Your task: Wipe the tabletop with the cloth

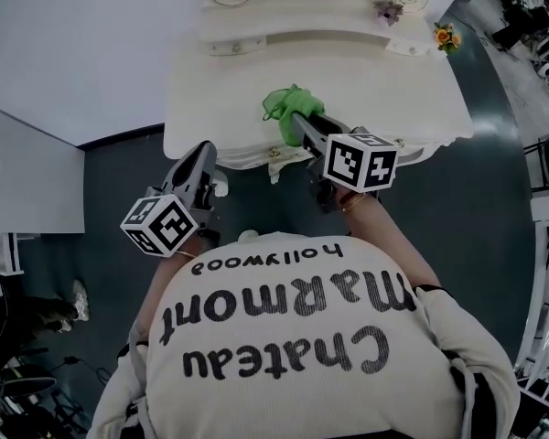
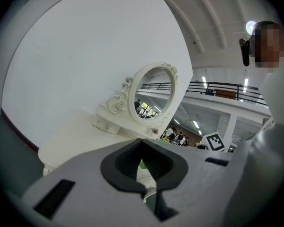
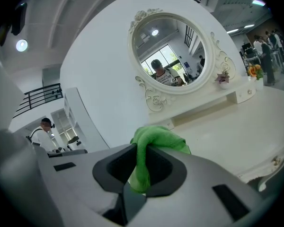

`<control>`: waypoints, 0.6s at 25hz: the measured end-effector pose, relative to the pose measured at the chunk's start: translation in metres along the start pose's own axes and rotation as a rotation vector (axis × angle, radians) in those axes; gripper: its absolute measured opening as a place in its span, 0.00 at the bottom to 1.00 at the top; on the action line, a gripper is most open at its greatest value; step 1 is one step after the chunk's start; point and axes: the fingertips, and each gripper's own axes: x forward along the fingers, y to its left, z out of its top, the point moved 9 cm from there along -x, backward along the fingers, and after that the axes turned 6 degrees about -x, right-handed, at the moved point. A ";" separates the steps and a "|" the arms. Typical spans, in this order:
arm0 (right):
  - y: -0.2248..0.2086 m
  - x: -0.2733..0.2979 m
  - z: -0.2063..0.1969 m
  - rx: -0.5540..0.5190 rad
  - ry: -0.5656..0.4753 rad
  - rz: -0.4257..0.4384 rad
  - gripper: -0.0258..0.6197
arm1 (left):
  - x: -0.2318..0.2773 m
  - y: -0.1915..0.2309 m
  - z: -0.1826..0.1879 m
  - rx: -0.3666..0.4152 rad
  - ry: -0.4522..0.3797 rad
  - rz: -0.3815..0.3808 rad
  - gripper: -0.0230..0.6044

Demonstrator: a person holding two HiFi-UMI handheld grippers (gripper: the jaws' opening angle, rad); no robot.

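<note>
Tabletop [image 1: 384,90]: cream, the top of an ornate dressing table. It looks bare apart from small flower sprigs at the back, under the oval mirror [image 3: 173,56].
Right gripper [image 1: 295,126]: reaches over the front edge of the tabletop. Its jaws are clamped tight on a fold of the cloth.
Left gripper [image 1: 204,158]: hangs off the table's front left corner, apart from the surface. Its jaws are pressed together with nothing between them.
Cloth [image 1: 288,103]: green and bunched, sticking up past the right jaws above the front middle of the top. No view shows whether it touches the surface.
Step in hand: probably bringing the cloth to the surface, or the very start of a wipe.
Next move: press the bunch flat on the top, then sweep sideways in broad passes, keeping clear of the flowers and the mirror base.
</note>
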 end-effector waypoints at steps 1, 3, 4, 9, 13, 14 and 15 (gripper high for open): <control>0.001 -0.001 0.000 -0.003 0.000 -0.001 0.14 | 0.000 0.000 0.000 0.001 0.003 -0.001 0.05; 0.002 -0.002 0.002 -0.007 -0.003 -0.003 0.14 | 0.001 -0.002 0.001 0.002 0.011 -0.004 0.05; 0.003 -0.002 0.003 -0.007 -0.004 -0.003 0.14 | 0.001 -0.002 0.002 0.003 0.016 -0.006 0.05; 0.005 -0.005 0.004 -0.009 -0.001 0.001 0.14 | 0.003 -0.005 0.002 0.006 0.031 -0.014 0.05; 0.006 -0.005 0.005 -0.013 0.003 0.001 0.14 | 0.001 -0.005 0.002 0.002 0.035 -0.006 0.05; 0.006 -0.005 0.005 -0.013 0.003 0.002 0.14 | 0.000 -0.005 0.002 0.002 0.035 -0.004 0.05; 0.006 -0.005 0.005 -0.013 0.003 0.003 0.14 | 0.000 -0.005 0.002 0.002 0.036 -0.002 0.05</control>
